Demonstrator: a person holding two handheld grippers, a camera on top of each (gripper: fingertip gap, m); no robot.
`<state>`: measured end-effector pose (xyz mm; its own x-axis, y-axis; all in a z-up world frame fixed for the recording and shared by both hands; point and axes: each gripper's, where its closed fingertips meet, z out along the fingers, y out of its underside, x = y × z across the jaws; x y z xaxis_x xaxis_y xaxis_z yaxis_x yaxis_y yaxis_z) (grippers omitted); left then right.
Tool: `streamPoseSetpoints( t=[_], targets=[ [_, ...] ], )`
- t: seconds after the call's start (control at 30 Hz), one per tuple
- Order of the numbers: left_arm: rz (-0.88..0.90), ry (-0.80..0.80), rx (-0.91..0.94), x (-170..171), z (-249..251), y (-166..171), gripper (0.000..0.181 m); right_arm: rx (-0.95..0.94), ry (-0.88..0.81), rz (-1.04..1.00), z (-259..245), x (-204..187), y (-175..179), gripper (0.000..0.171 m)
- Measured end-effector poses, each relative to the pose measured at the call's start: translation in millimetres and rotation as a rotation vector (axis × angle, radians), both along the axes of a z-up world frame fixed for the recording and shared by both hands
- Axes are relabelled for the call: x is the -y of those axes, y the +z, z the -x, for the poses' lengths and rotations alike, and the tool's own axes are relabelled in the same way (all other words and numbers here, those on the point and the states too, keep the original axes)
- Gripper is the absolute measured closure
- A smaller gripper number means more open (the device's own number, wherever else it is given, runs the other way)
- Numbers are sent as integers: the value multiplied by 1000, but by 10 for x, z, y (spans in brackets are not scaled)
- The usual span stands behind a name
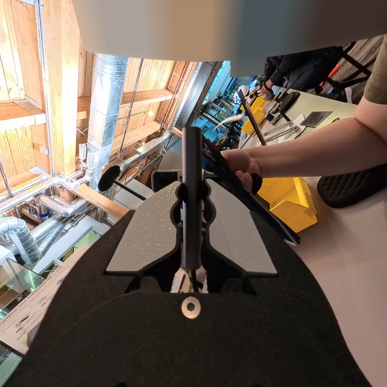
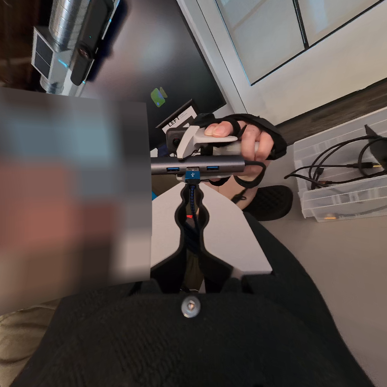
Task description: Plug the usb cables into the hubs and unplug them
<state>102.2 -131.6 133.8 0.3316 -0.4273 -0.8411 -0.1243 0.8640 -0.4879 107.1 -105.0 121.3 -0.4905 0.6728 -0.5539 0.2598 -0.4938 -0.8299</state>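
Note:
My left gripper is shut on a slim dark grey USB hub, held upright and lifted off the table; its black cable hangs below. The hub also shows in the right wrist view, lying crosswise in the other gripper with blue ports facing me. My right gripper is shut on a blue-black braided USB cable just behind its blue metal plug. The plug's tip sits in the hub's middle port. The right gripper also shows in the left wrist view.
A clear plastic bin holding black cables stands on the grey table at the right. A black mesh pad lies behind the grippers. Yellow bins sit on the table. A dark monitor stands behind. Left and right tips are no more than a few centimetres apart.

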Motion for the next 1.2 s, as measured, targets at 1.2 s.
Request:
streamPoseSetpoints(
  t=[1.2],
  targets=[
    [173,-67,-14,-29,89,42,164,-88,255,376,135,-4,-49,165]
  ],
)
